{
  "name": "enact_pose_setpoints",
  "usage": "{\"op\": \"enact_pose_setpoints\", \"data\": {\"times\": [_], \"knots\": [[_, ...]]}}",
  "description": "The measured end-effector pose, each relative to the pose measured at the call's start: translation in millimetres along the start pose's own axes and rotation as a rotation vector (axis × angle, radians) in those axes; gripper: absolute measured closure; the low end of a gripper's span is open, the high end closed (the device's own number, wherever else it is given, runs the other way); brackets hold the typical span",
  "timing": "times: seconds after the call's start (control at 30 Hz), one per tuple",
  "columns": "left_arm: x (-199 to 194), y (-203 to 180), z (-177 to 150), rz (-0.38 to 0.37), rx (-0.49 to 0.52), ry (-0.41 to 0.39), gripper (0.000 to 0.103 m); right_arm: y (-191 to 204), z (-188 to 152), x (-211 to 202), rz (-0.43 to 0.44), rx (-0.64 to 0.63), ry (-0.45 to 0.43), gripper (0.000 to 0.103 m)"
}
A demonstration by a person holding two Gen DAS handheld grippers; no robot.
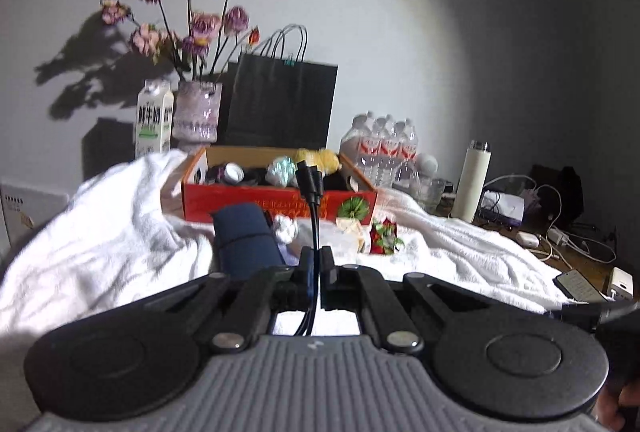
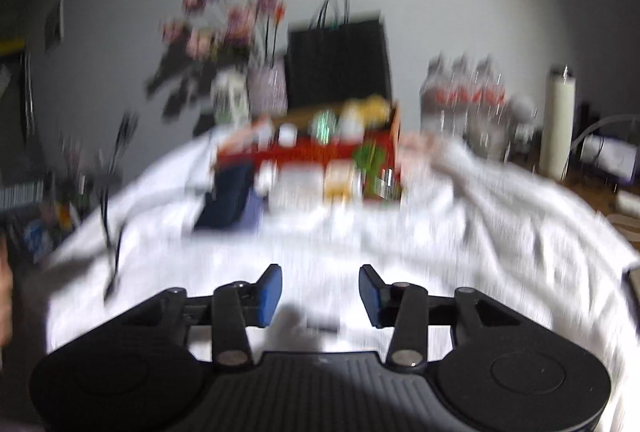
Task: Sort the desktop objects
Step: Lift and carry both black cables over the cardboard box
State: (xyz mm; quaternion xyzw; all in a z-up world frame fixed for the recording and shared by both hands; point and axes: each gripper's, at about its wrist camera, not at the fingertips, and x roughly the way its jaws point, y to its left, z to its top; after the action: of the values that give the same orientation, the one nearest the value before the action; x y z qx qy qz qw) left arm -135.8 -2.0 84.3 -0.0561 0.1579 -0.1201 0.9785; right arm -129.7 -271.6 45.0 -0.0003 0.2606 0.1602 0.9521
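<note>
Black cable (image 1: 313,208) pinched in left gripper (image 1: 318,264), rising upright.

A black paper bag (image 1: 280,104) is standing at the back against the wall. Just left of the bag, a vase (image 1: 197,112) is holding faded pink and purple flowers (image 1: 192,8), and a milk carton (image 1: 154,120) is standing left of the vase. To the right of the bag, a pack of water bottles (image 1: 380,148) is sitting near the wall. Farther right of the bag, a white flask (image 1: 474,184) is standing upright, with white chargers and cables (image 1: 560,236) lying beyond it on the bare wood. A white cloth (image 1: 100,232) is spreading out in front of the bag.
</note>
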Motion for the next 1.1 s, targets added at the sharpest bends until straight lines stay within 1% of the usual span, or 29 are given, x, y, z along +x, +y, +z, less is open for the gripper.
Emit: {"op": "enact_pose_setpoints", "data": {"times": [0.07, 0.1, 0.2, 0.23, 0.3, 0.33, 0.37, 0.4, 0.43, 0.57, 0.63, 0.77, 0.83, 0.9, 1.0, 1.03, 1.1], "knots": [[3, -2, -3, -0.011, 0.007, 0.012, 0.100, 2, -11, 9, -0.071, -0.052, 0.021, 0.062], [4, -3, -4, -0.015, 0.011, 0.015, 0.100, 2, -15, 13, -0.087, -0.072, 0.024, 0.061], [7, -3, -6, -0.014, 0.015, 0.023, 0.100, 2, -17, 28, -0.030, -0.123, 0.035, 0.051], [7, -3, -7, -0.012, 0.011, 0.025, 0.100, 4, -19, 35, -0.004, -0.144, 0.046, 0.045], [8, -3, -7, -0.008, 0.009, 0.028, 0.100, 7, -21, 47, 0.031, -0.173, 0.056, 0.052], [9, -3, -7, -0.007, 0.011, 0.029, 0.100, 5, -19, 52, 0.056, -0.145, 0.051, 0.065], [9, -4, -6, -0.007, 0.012, 0.028, 0.100, 0, -17, 56, 0.064, -0.094, 0.053, 0.072], [9, -4, -6, -0.006, 0.013, 0.027, 0.100, -4, -15, 58, 0.069, -0.058, 0.059, 0.075], [8, -4, -6, -0.004, 0.014, 0.026, 0.100, -6, -14, 58, 0.072, -0.053, 0.064, 0.078], [6, 0, -5, 0.007, 0.004, 0.018, 0.100, -2, -17, 44, 0.043, -0.071, 0.059, 0.079], [5, 1, -3, 0.006, -0.005, 0.016, 0.100, 0, -15, 32, 0.017, -0.055, 0.025, 0.079], [7, 6, 5, 0.007, -0.008, 0.000, 0.100, 2, 5, 13, -0.007, -0.027, -0.069, 0.080], [10, 12, 17, -0.017, -0.023, -0.005, 0.100, 3, 21, 8, -0.015, -0.026, -0.111, 0.080], [14, 19, 34, -0.047, -0.028, -0.025, 0.100, 3, 40, 4, 0.001, -0.019, -0.146, 0.080], [16, 23, 52, -0.012, 0.016, -0.076, 0.100, 3, 68, 2, 0.049, -0.033, -0.189, 0.080], [18, 25, 57, -0.006, 0.015, -0.091, 0.100, 2, 77, 2, 0.056, -0.037, -0.203, 0.080], [24, 30, 70, -0.025, 0.007, -0.101, 0.100, -1, 96, 6, 0.076, -0.035, -0.226, 0.080]]}}
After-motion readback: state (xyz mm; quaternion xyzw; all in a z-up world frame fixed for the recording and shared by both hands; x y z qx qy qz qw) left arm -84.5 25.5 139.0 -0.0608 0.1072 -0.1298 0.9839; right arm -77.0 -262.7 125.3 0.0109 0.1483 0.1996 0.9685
